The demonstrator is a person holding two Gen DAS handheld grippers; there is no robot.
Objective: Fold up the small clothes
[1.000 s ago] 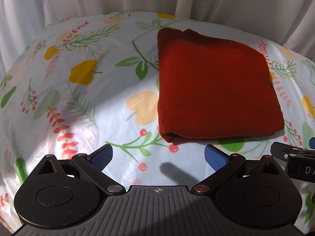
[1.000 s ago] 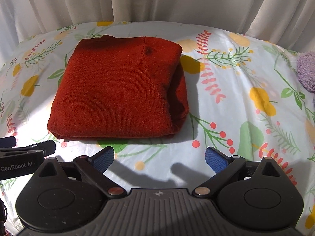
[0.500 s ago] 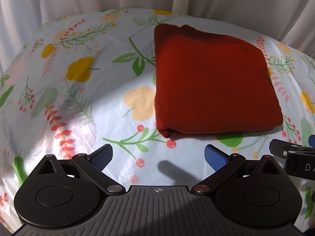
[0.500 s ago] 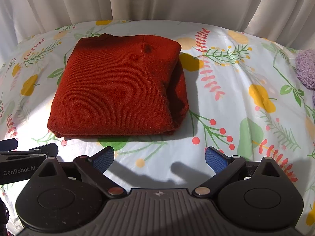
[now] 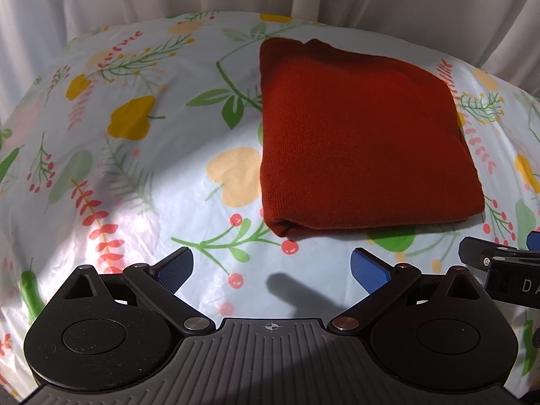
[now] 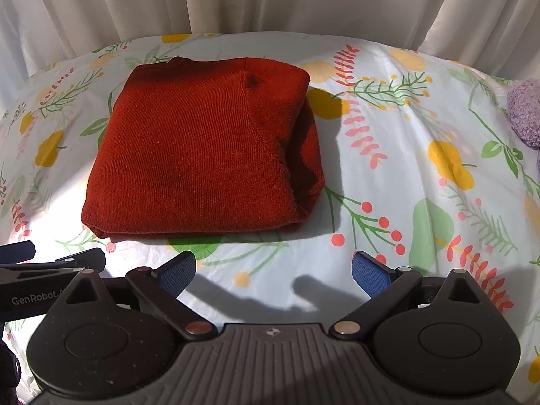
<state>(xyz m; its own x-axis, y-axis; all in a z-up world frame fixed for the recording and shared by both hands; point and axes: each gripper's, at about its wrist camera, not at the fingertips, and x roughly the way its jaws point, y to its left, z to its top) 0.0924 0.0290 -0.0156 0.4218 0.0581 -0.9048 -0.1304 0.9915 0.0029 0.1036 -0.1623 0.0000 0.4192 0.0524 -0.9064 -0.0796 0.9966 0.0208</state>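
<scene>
A rust-red knit garment [image 5: 361, 141] lies folded into a thick square on the floral tablecloth [image 5: 135, 175]. In the right wrist view it [image 6: 202, 155] sits left of centre, with a seam and folded layers showing at its right edge. My left gripper [image 5: 271, 266] is open and empty, held short of the garment's near left corner. My right gripper [image 6: 273, 271] is open and empty, held short of the garment's near right corner. Neither touches the cloth. Each gripper shows at the edge of the other's view.
White curtains [image 6: 270, 0] hang close behind the table's far edge. A fuzzy lilac item [image 6: 524, 114] lies at the far right of the table. The tablecloth [image 6: 422, 168] is bare to the garment's right and left.
Both grippers have drawn back slightly from the garment, which now sits a little farther up in both views. The garment itself has not moved.
</scene>
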